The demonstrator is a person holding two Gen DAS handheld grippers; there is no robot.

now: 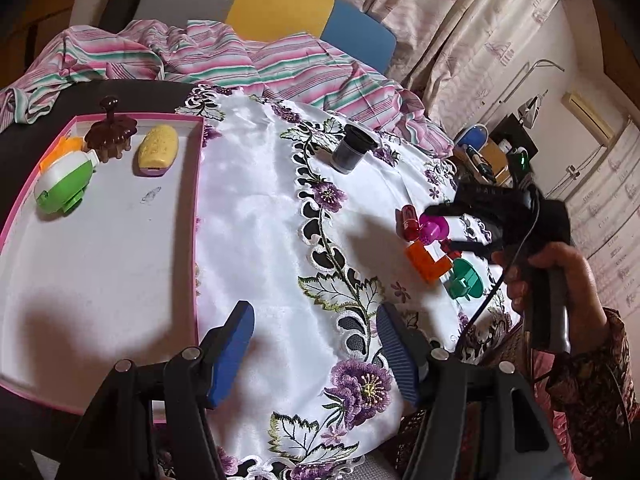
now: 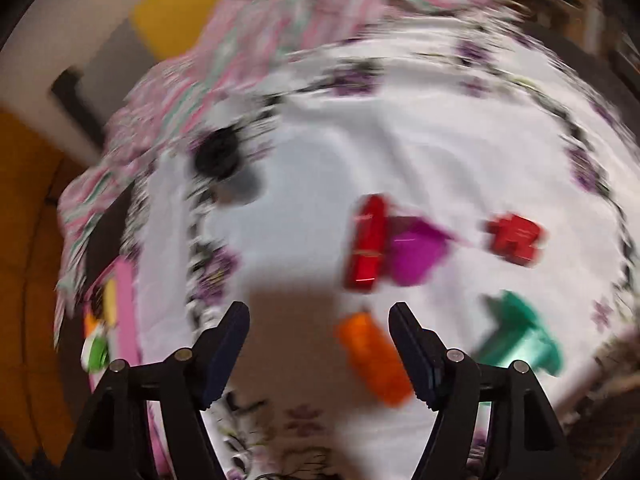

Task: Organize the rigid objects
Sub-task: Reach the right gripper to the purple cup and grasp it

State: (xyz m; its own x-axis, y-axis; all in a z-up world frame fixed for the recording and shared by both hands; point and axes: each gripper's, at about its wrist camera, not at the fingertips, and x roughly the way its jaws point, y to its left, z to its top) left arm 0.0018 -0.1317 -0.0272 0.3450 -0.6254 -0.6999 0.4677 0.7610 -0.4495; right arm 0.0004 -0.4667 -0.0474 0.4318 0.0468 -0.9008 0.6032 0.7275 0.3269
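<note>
- Five small plastic pieces are lying clustered on the embroidered cloth (image 1: 256, 200), the orange block (image 1: 428, 262) nearest the right hand-held gripper (image 2: 320, 344), its fingers spread and empty, likely lining up a pick.
- Left hand-held gripper (image 1: 316, 356) is hovering open beside the pink tray (image 1: 198, 184) holding three sorted items.
- Black jar (image 1: 352, 148) is lying apart.

View heavily motion-blurred. Right gripper (image 2: 318, 354) low in frame, jaws spread wide, nothing between the pads — orange block (image 2: 374, 360) lies just inside the right finger. Beyond: red cylinder (image 2: 369, 242) touching a magenta piece (image 2: 416, 250); red block (image 2: 516, 238) apart to the right; green piece (image 2: 520, 340) near the right edge. Dark cup (image 2: 218, 158) far left, all on white floral cloth (image 2: 360, 152).
</note>
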